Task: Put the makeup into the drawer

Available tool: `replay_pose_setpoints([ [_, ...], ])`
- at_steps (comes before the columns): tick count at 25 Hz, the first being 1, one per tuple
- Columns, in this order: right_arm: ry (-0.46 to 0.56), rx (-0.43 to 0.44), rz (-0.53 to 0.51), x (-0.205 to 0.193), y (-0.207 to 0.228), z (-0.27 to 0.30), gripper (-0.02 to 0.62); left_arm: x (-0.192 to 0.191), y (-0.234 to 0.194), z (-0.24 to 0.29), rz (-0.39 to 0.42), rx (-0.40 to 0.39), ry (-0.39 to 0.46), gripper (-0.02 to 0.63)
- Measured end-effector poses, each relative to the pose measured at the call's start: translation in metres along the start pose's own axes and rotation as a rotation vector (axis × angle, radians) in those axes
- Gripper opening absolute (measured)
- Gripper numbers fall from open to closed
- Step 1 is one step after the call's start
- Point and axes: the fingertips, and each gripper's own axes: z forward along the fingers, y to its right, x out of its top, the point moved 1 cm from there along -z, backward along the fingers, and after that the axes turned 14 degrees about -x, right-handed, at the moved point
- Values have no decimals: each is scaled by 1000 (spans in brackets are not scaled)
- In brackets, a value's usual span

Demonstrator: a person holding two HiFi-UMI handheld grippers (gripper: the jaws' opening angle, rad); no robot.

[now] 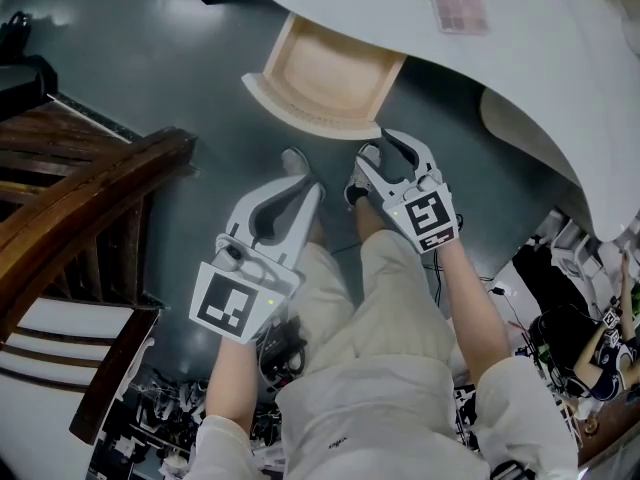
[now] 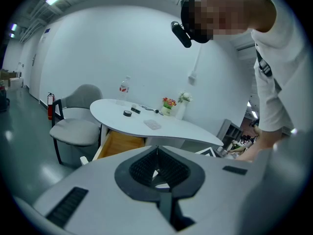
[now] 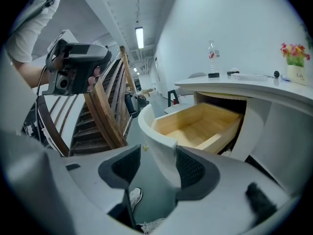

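Note:
A pale makeup palette (image 1: 459, 6) lies on the white table (image 1: 540, 58) and shows small in the left gripper view (image 2: 153, 124). Under the tabletop the wooden drawer (image 1: 300, 116) stands pulled out with nothing in it. My right gripper (image 1: 383, 150) is open at the right end of the drawer front. In its own view that white front (image 3: 156, 136) reaches in between the jaws (image 3: 157, 165), close to the right pad, with floor showing beside the left pad. My left gripper (image 1: 305, 190) hangs lower left of the drawer, shut on nothing (image 2: 156, 153).
A dark wooden stair railing (image 1: 90, 188) runs along the left. A grey chair (image 2: 78, 126) stands by the table's far end. A tape roll (image 2: 127, 113), a bottle (image 2: 124, 88) and flowers (image 2: 169, 104) sit on the table. The person's legs and shoes are below the grippers.

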Motion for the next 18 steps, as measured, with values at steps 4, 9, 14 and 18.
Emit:
replay_pose_setpoints([
  [4,-8,9,6,0,-1,-1,230,2,3,1,-6,-2,1,12],
  [9,-19,34,2,0,-4,-3,230,3,8,1,-16,1,-3,12],
  [14,-29,26,2,5,-1,-6,230,6,13,-4,-25,11,-4,12],
  [18,-27,25,8,20,-1,-15,230,13,18,-14,-31,23,-5,12],
])
